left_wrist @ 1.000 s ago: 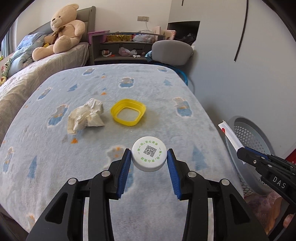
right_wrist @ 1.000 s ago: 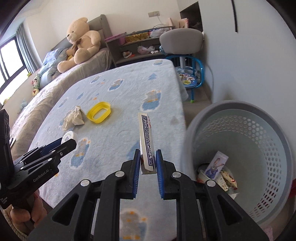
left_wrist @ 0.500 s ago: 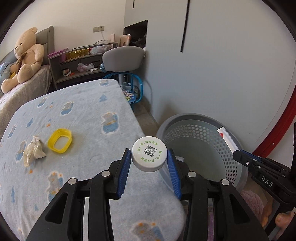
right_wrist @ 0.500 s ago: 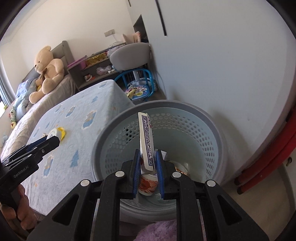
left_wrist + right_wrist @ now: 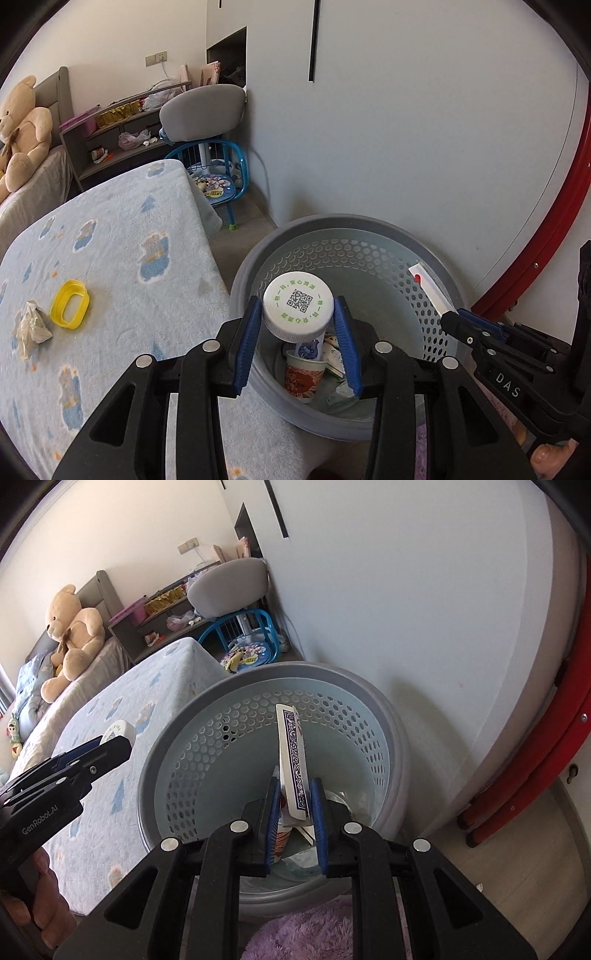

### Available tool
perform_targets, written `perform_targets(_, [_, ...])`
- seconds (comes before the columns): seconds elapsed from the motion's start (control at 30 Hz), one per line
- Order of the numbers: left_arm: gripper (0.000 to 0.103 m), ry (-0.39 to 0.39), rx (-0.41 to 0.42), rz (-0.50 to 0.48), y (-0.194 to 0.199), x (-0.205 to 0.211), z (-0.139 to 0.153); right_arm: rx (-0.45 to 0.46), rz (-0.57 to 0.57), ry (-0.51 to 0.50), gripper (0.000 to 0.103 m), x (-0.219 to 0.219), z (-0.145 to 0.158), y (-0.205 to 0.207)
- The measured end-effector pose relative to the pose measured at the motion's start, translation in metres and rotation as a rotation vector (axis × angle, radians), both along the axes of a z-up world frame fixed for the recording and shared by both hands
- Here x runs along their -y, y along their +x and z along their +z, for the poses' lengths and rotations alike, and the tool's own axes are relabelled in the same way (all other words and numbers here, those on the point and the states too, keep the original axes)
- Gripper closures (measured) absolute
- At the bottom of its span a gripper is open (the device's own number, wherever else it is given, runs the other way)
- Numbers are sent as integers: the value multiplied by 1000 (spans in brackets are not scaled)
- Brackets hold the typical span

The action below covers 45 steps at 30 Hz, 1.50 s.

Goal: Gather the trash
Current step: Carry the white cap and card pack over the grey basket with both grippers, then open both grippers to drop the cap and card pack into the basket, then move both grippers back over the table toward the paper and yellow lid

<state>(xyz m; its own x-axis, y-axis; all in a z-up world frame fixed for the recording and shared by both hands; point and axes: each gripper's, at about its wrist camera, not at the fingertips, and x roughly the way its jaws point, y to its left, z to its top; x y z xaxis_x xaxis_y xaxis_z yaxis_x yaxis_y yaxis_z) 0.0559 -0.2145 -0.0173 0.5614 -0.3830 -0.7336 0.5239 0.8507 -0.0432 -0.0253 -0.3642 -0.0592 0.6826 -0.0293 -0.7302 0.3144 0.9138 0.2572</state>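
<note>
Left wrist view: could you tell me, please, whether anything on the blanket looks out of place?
Yes: a crumpled paper wad and a yellow plastic ring lie side by side on the blue blanket, uncollected trash, apart from the basket.

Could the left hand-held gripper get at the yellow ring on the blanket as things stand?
Probably not right away. The left hand-held gripper is shut on the white cap over the grey basket. The yellow ring lies unobstructed on the blanket; dropping the cap comes first.
</note>
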Motion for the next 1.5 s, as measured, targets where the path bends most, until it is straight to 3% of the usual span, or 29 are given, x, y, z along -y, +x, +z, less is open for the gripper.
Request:
perform_targets(0.4, [64, 14, -3, 4, 7, 15, -10, 3, -11, 20, 84, 3, -6, 9])
perform_targets(0.47, [54, 14, -8, 12, 8, 13, -10, 9, -17, 21, 83, 3, -6, 7])
perform_targets(0.6, [47, 13, -7, 32, 8, 9, -10, 24, -30, 17, 60, 4, -4, 4])
perform_targets(0.63, [46, 16, -4, 37, 8, 8, -9, 27, -31, 16, 59, 4, -4, 4])
perform_targets(1.5, [39, 13, 0, 79, 2, -8, -6, 35, -19, 9, 45, 1, -4, 2])
